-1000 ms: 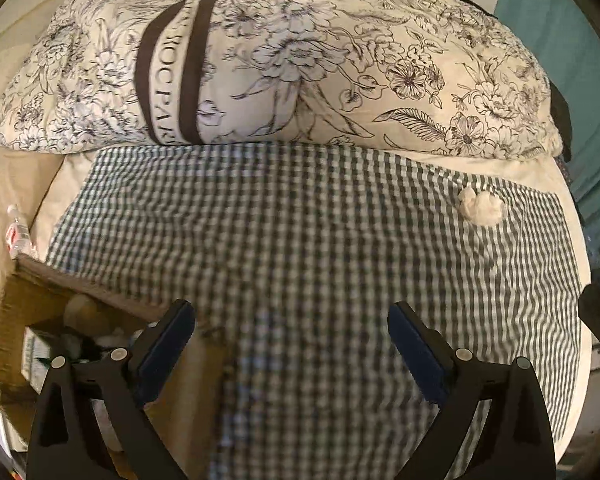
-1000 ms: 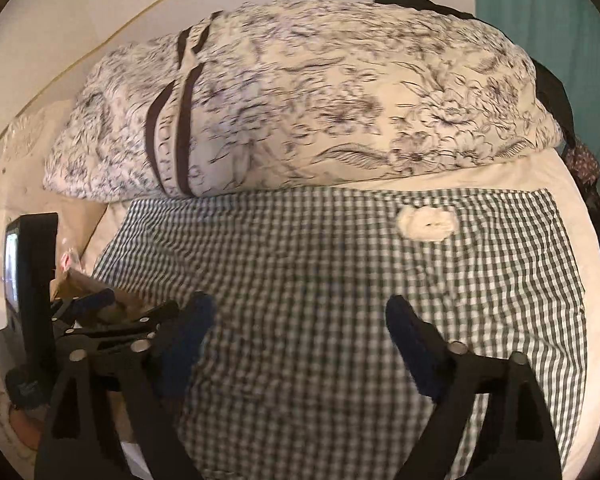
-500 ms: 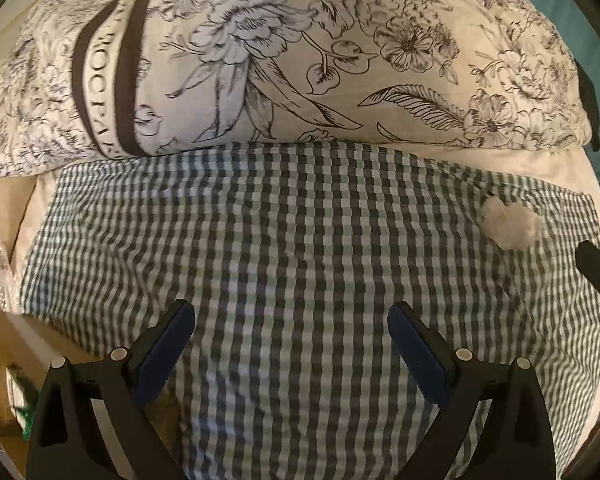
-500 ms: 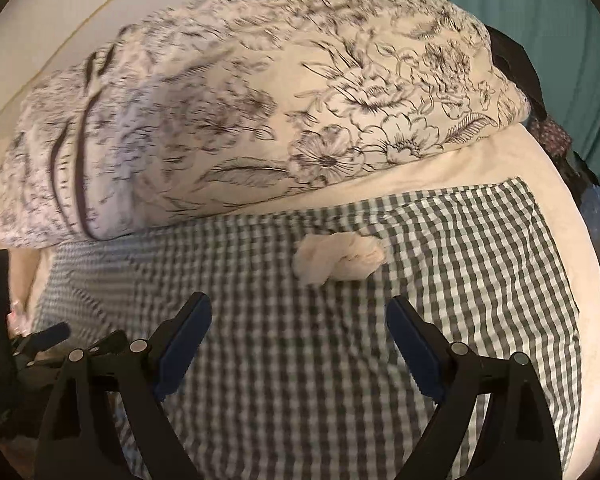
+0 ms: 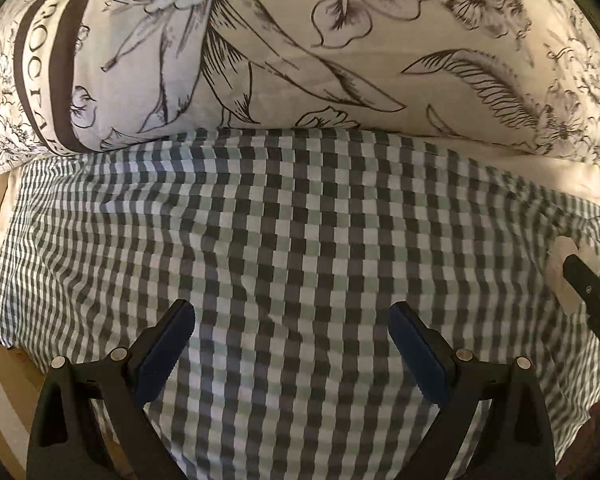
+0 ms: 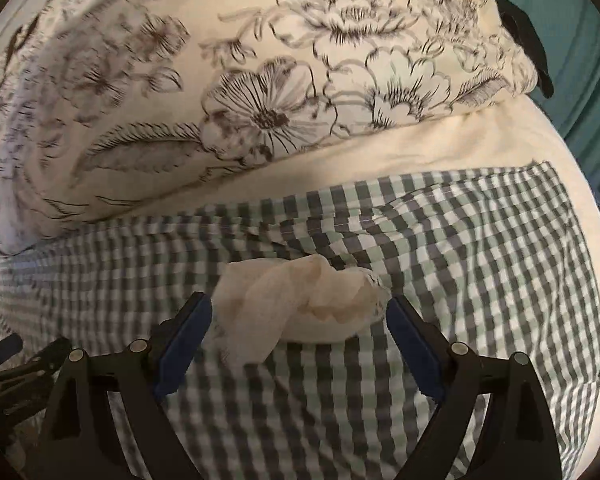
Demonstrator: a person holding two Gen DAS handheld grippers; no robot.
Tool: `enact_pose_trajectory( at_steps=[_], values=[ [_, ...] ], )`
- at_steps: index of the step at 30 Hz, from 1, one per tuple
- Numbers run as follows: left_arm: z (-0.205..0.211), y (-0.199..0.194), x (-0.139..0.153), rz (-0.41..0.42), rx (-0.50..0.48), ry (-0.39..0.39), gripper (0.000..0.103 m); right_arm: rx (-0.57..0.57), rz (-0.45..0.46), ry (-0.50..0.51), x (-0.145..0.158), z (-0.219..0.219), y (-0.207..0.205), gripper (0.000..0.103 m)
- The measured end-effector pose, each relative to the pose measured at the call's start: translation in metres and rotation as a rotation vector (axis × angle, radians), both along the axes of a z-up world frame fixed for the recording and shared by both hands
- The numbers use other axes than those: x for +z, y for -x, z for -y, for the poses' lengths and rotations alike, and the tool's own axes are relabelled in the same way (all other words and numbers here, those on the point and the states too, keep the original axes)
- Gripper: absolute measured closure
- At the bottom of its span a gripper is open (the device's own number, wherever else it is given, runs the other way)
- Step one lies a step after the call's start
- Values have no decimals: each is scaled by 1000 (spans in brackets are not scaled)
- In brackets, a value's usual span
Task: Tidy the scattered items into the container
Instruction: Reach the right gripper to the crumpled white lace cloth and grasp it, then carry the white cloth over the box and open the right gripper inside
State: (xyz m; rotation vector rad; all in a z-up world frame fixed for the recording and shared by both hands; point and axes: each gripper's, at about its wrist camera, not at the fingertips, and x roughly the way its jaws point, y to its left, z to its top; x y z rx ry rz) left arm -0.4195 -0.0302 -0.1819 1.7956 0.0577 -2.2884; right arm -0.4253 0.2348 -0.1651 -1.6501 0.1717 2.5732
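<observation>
A crumpled cream cloth (image 6: 300,304) lies on the green-and-white checked sheet (image 6: 480,280), just ahead of and partly between the blue pads of my right gripper (image 6: 299,312), which is open and not touching it as far as I can tell. In the left wrist view the same cloth (image 5: 560,268) shows at the far right edge, partly hidden by the right gripper's black finger. My left gripper (image 5: 292,320) hovers open over the bare checked sheet (image 5: 284,240) with nothing between its fingers. The container is out of sight in both views.
A big floral pillow (image 5: 300,40) (image 6: 240,92) fills the back of the bed. Beige bedding (image 6: 460,148) borders the checked sheet. A teal curtain (image 6: 588,60) hangs at the right. A tan edge (image 5: 0,400) shows at the lower left.
Both grippers have moved forward toward the pillow. The right one closed in on the cream cloth, now at its fingertips. The cardboard box has slid out of the left view.
</observation>
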Motion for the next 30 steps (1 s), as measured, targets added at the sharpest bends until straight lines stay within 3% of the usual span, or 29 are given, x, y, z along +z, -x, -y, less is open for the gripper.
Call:
enact_pose_trajectory(
  at_steps=[1, 2, 3, 5, 12, 20, 24, 30],
  values=[
    [0, 1, -2, 3, 1, 3, 3, 4, 9, -6, -4, 0, 2, 14],
    [0, 1, -3, 5, 1, 4, 3, 9, 19, -18, -9, 1, 4, 21],
    [0, 1, -4, 9, 2, 3, 3, 17, 35, -29, -14, 1, 5, 48],
    [0, -2, -3, 10, 2, 2, 3, 34, 73, -21, -22, 0, 4, 74],
    [-6, -22, 26, -39, -3, -16, 3, 31, -3, 31, 16, -14, -30, 80],
    [-24, -64, 101, -127, -46, -27, 3, 52, -98, 110, 98, -24, -90, 80],
    [-19, -104, 148, -161, -60, -19, 3, 120, -154, 156, 145, -3, -126, 80],
    [33, -180, 202, -215, -25, -5, 3, 313, -193, 196, 206, 67, -196, 79]
  ],
)
